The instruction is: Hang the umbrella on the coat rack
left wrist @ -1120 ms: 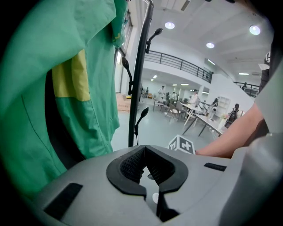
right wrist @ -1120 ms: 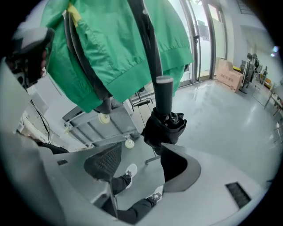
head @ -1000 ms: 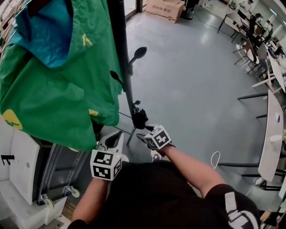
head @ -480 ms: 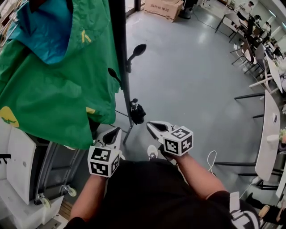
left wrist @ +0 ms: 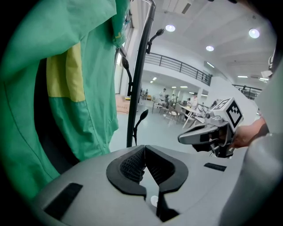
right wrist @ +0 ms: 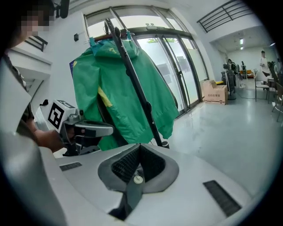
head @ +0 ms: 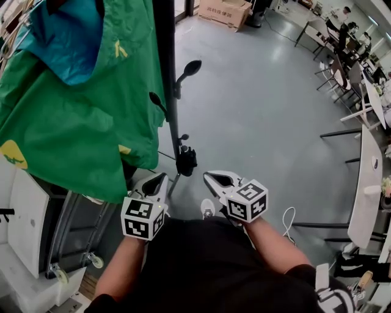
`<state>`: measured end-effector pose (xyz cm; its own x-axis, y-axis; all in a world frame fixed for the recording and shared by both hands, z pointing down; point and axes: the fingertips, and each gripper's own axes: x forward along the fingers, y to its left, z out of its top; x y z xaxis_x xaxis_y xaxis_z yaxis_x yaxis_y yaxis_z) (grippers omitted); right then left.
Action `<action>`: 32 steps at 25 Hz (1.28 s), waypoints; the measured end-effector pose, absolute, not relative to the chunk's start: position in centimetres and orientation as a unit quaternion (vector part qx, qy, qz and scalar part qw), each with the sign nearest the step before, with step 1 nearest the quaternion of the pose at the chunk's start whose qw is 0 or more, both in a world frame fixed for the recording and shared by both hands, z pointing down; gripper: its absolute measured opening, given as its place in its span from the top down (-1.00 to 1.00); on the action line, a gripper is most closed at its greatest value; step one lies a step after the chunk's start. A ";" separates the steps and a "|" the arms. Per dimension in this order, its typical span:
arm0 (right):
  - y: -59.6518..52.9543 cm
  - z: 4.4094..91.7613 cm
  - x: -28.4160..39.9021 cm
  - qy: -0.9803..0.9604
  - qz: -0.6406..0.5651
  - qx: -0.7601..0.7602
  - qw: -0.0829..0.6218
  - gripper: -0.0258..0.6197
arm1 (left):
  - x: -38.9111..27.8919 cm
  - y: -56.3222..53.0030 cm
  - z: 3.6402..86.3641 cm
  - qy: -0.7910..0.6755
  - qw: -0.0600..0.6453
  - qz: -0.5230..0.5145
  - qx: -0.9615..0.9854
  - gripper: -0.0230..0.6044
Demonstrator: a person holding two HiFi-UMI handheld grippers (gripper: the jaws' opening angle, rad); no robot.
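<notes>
A small black folded umbrella [head: 186,161] hangs low on the black coat rack pole [head: 166,73], apparently from a short hook. A green and blue jacket [head: 79,116] hangs on the same rack. My right gripper [head: 214,180] sits shut and empty, to the right of the umbrella and clear of it. My left gripper [head: 154,184] is also shut with nothing in it, just left of the pole's foot. In the right gripper view the pads [right wrist: 132,163] meet, with the pole [right wrist: 139,97] and jacket [right wrist: 119,88] beyond. The left gripper view shows closed pads [left wrist: 135,163] before the pole [left wrist: 137,88].
A white wheeled cabinet [head: 24,220] stands at the left under the jacket. Long tables and chairs [head: 366,183] line the right side, a cardboard box [head: 227,11] lies at the far end, and a white cable [head: 292,217] loops on the grey floor.
The right gripper has come away from the umbrella, risen and drawn back towards the person, and its jaws have closed on nothing. The umbrella stays on the rack. The left gripper is unmoved.
</notes>
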<state>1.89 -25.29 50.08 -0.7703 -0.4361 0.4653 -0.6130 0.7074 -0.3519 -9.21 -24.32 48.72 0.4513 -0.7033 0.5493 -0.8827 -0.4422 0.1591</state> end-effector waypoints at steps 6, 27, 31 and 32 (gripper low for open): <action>-24.8 50.3 1.3 -0.909 0.245 0.284 0.184 0.89 | -9.1 -24.3 48.6 -0.478 0.214 0.208 0.826 0.88; -24.4 50.0 0.7 -0.914 0.228 0.277 0.187 0.89 | -9.3 -24.0 48.3 -0.478 0.211 0.209 0.827 0.88; -24.6 50.0 0.7 -0.915 0.227 0.277 0.188 0.89 | -9.3 -24.2 48.3 -0.477 0.211 0.209 0.827 0.88; -24.6 50.0 0.7 -0.914 0.227 0.277 0.188 0.89 | -9.3 -24.2 48.3 -0.477 0.211 0.210 0.827 0.88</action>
<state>0.67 -24.59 49.99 -0.7754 -0.4218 0.4699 -0.5925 0.7434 -0.3104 -9.33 -24.22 48.27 0.4571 -0.7004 0.5482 -0.8775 -0.4558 0.1492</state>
